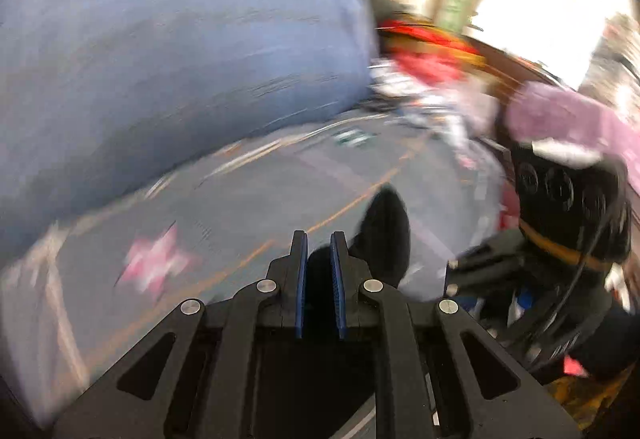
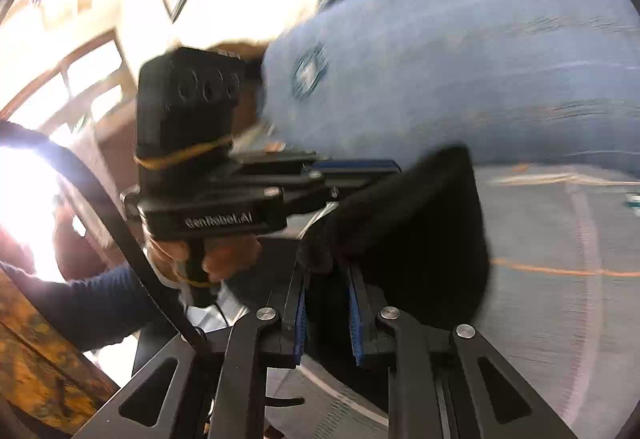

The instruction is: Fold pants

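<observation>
Holding black fabric in both grippers, you are working over a grey patterned surface (image 1: 256, 199) that could be a mat or bedspread; the blur makes it hard to tell which.

In the left wrist view, your left gripper (image 1: 319, 239) is showing its blue ribbed pads drawn nearly together, and they are clamping a dark fold of the pants (image 1: 380, 235). The cloth is bunching up beyond the right fingertip as a soft, matte, rounded lump. A pink star print (image 1: 154, 265) is lying on the grey surface toward its near left side, and thin orange lines are crossing it. A large pale blue cushion (image 1: 172, 51), smooth and rounded, is sitting along the far left edge.

In the right wrist view, your right gripper (image 2: 328, 271) is also pinching the pants (image 2: 420, 231), jaws almost closed on the cloth. The fabric is rising from the pads as a broad black flap leaning up and to the right. At the left of this view, your left gripper (image 2: 380, 167) is pointing across toward the right, gripped from below by your hand (image 2: 216, 259) in a dark blue sleeve (image 2: 92, 307).

The pants' long axis cannot be told; only bunched fabric is showing.
</observation>
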Demonstrator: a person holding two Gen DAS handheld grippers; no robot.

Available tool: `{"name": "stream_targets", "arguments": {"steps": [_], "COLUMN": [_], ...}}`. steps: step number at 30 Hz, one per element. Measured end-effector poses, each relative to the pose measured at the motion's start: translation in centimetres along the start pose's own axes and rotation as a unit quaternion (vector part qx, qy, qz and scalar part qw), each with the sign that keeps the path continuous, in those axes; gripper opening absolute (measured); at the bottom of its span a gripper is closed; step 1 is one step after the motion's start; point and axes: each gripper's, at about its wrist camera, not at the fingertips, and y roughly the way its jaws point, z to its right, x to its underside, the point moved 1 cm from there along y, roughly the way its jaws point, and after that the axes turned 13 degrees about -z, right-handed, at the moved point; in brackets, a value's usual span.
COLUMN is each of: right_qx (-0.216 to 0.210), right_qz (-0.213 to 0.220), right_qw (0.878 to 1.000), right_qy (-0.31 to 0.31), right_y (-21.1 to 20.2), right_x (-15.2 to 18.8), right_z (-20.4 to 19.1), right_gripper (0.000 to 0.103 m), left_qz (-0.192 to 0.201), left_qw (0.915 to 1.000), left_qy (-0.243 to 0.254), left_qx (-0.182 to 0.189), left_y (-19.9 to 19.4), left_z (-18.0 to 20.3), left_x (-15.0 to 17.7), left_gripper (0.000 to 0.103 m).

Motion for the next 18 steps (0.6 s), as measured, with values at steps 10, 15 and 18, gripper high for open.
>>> {"name": "stream_targets", "arguments": {"steps": [10,15,18], "right_qx": [-0.066,-0.068,-0.002], "right_qz": [-0.127,-0.049,-0.033], "right_qw": [0.99,0.996,0.998], "right_qy": [0.004,0.023,0.045], "right_y": [12.9,5.8,3.5], "right_x": [0.3,0.0,0.2], "right_z": [-0.8,0.1,2.3], "right_gripper": [0.046,0.048,0.048], "left_qz": [0.008,0.001,-0.024], "left_qw": [0.9836,0.9753,0.979], "left_qy": [-0.18,-0.217,-0.202], "left_qx": [0.01,0.04,-0.004], "left_y": [-2.5,-0.9,1.4], "left_z": [-5.9,-5.0,-3.4], "left_x": [8.3,9.4,8.3], "left_gripper": [0.062,0.063,0.063]}}
